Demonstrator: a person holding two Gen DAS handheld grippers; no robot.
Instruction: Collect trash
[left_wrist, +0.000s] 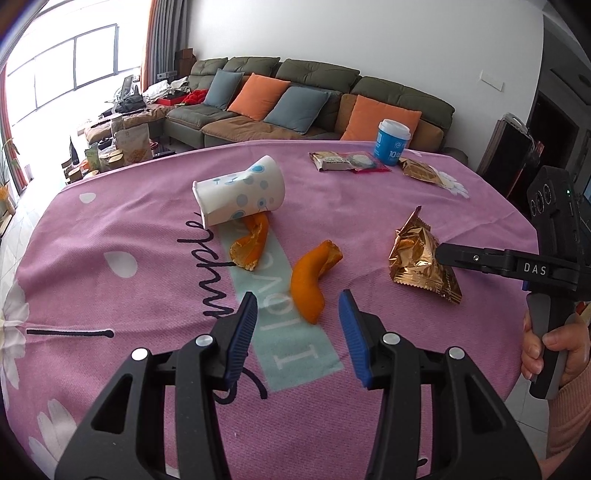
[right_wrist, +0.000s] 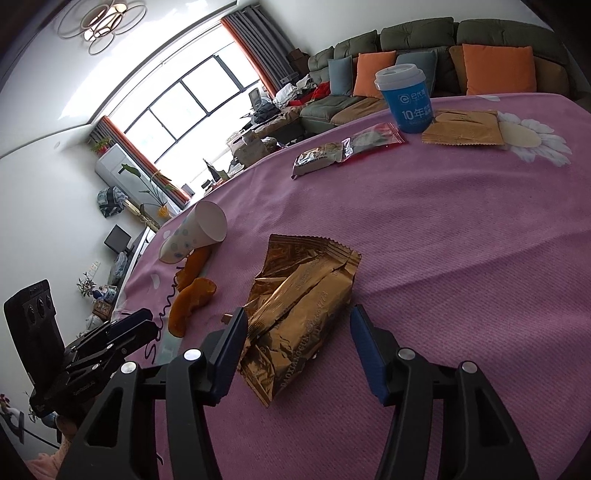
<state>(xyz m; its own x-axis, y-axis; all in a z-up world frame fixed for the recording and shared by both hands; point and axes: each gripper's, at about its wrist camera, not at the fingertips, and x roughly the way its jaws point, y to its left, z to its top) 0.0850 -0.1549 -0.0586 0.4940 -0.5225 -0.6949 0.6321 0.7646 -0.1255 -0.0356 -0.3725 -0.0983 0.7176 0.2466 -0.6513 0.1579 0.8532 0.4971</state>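
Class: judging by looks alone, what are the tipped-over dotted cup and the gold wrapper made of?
Dotted cup: probably paper, matte white with printed blue dots, thin rolled rim.
Gold wrapper: likely metallised plastic film, glossy, with sharp creases, mirror-like glints and a serrated sealed edge.

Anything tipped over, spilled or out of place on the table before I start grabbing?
Yes. The white dotted paper cup lies tipped on its side, resting against an orange peel; no spill shows. A second orange peel lies loose nearby, and the gold wrapper is crumpled and torn open. The blue lidded cup stands upright.
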